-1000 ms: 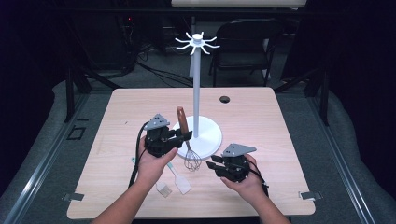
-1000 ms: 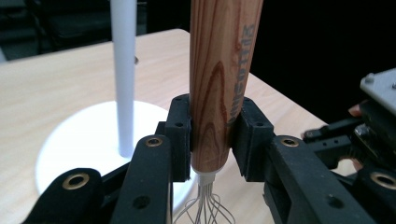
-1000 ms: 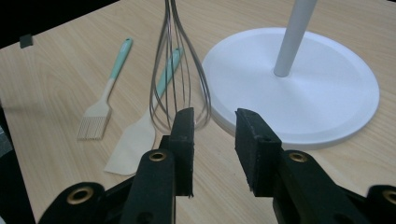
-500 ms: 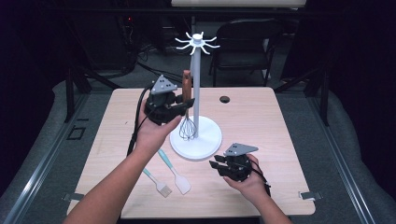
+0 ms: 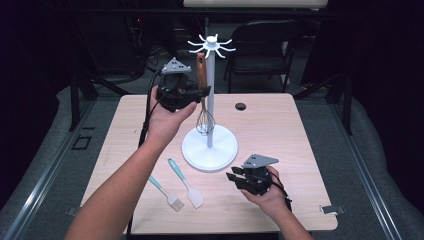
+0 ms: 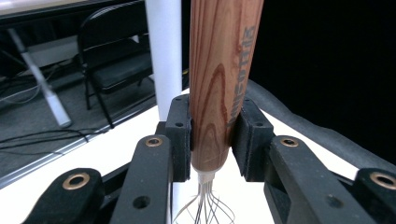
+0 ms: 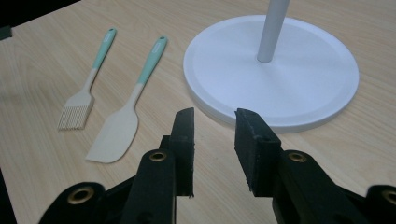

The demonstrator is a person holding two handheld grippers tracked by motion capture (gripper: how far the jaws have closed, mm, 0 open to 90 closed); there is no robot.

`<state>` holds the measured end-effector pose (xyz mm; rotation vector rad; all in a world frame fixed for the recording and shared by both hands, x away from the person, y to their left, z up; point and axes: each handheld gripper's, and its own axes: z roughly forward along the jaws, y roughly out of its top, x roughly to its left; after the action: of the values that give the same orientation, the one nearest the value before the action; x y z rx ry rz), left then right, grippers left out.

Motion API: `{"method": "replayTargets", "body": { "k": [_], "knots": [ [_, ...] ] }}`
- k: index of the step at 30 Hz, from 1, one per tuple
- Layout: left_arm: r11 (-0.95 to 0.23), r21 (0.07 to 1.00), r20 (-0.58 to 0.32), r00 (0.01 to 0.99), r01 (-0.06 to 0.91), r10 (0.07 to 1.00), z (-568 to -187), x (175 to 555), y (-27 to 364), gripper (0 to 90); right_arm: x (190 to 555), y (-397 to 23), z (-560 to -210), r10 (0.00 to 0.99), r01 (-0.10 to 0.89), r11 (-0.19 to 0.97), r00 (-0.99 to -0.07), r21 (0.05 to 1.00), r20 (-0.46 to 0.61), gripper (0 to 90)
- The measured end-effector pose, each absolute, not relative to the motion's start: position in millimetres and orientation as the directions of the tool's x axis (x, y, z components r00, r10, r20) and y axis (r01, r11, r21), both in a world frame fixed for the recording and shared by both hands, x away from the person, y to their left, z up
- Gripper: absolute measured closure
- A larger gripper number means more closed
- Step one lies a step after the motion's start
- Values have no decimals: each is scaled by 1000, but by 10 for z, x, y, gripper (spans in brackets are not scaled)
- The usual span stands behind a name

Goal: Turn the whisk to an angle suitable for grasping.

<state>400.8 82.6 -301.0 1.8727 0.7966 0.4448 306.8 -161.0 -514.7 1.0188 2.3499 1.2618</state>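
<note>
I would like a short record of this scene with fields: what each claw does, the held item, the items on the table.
left claw: shut on the whisk, gripping its wooden handle, wires hanging down
right claw: open, holding nothing, low over the table
stand: white, round base, hooks on top
lying on table: pastry brush, spatula

Dark lettering runs along the whisk's wooden handle [image 6: 219,84] — too blurred and cropped to read.
</note>
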Motion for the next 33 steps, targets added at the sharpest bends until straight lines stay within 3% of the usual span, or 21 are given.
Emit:
{"method": "replayTargets", "body": {
  "k": [33],
  "knots": [
    [-319,897,-3,726,305,687,-2974,4030,495,703,2962,-1743,-5169,733,463,359,-678,811,62,687]
  ]
}}
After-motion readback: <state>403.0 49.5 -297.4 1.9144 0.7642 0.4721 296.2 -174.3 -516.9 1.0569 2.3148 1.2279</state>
